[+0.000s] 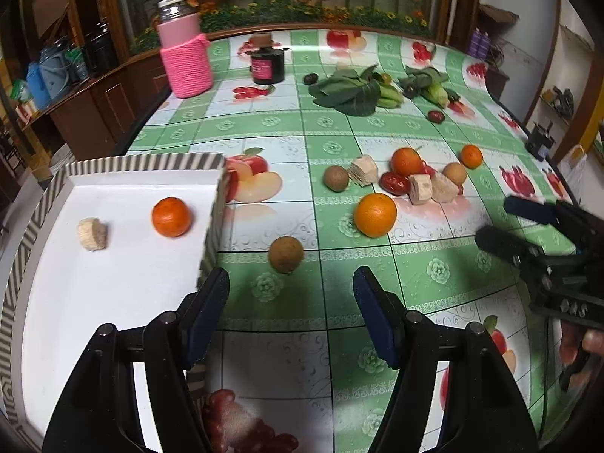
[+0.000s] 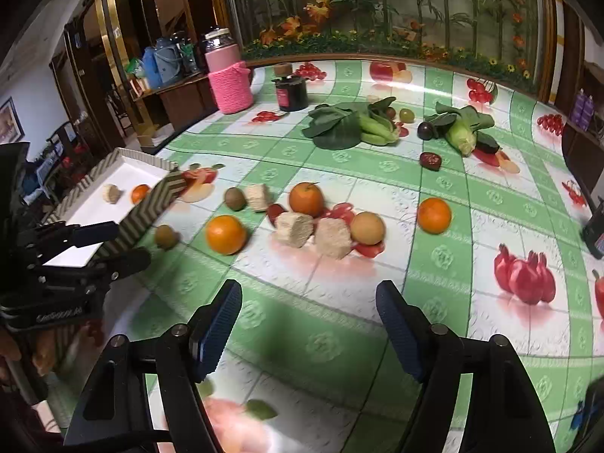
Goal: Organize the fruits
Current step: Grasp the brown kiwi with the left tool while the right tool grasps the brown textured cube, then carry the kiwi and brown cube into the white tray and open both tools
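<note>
Hovering low over the tablecloth, the left gripper stands with jaws well apart and nothing between them; the small brown fruit lies just ahead of the gap, near the tray's striped wall. The right gripper is likewise spread and empty, over bare cloth short of the fruit pile.

Tray sits at the left, white floor, chevron rim. Already inside: one orange and a pale beige chunk, apart from each other.

Left on the cloth: a big orange nearest, then a cluster behind it of another orange, a third orange, a second brown fruit, a tan round fruit, red dates and beige chunks. Greens and a pink knitted jar sit further back.

Judgement: next pick looks like the near brown fruit for the left hand. Advice: straddle it squarely, pads at its widest girth, close gently since it is round and may roll toward the tray wall. Lift clear of the rim before crossing, and set down in open floor away from the orange.
</note>
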`<control>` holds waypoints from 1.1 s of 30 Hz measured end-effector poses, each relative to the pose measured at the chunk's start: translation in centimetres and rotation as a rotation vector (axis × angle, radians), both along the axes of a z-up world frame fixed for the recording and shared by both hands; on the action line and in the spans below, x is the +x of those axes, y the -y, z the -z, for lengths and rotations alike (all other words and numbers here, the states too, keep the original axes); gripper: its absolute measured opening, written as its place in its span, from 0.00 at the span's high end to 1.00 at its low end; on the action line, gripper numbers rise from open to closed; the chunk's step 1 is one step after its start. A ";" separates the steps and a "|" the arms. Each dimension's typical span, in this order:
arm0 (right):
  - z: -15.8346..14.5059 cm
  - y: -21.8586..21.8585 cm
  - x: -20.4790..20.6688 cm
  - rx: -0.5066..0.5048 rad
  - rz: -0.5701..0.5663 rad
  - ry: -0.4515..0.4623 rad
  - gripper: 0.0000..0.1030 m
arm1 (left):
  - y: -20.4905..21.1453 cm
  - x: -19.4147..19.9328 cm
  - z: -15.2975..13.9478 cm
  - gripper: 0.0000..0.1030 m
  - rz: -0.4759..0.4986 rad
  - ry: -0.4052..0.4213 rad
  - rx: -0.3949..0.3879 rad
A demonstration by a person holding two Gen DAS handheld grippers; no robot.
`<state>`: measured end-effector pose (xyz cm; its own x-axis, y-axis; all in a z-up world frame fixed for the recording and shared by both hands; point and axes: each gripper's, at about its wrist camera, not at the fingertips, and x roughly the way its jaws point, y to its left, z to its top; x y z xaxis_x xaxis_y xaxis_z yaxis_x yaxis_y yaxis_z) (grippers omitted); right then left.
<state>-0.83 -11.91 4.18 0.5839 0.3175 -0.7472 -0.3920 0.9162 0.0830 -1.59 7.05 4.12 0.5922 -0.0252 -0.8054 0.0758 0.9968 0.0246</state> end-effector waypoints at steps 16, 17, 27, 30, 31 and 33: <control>2.4 -0.4 5.8 -0.007 0.023 -0.088 0.48 | 0.4 2.3 1.4 0.35 0.065 -0.040 0.017; 2.5 -0.5 5.9 -0.014 0.022 -0.089 0.48 | 0.3 2.4 1.5 0.35 0.066 -0.045 0.015; 2.6 -1.1 6.6 -0.030 0.011 -0.064 0.71 | 0.0 3.1 2.2 0.67 0.074 -0.066 0.019; 2.6 -0.9 6.4 -0.017 0.014 -0.064 0.71 | -0.1 3.2 2.5 0.80 0.075 -0.075 0.025; 2.6 -0.7 6.3 -0.012 0.017 -0.065 0.71 | -0.1 3.1 2.5 0.80 0.080 -0.074 0.025; 2.6 -0.3 6.1 -0.003 0.024 -0.071 0.71 | -0.1 2.9 2.4 0.80 0.083 -0.072 0.015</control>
<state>5.26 -11.57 1.60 0.5365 0.3018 -0.7881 -0.3633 0.9255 0.1071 1.28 7.13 1.73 0.5293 -0.0596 -0.8463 0.1603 0.9866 0.0308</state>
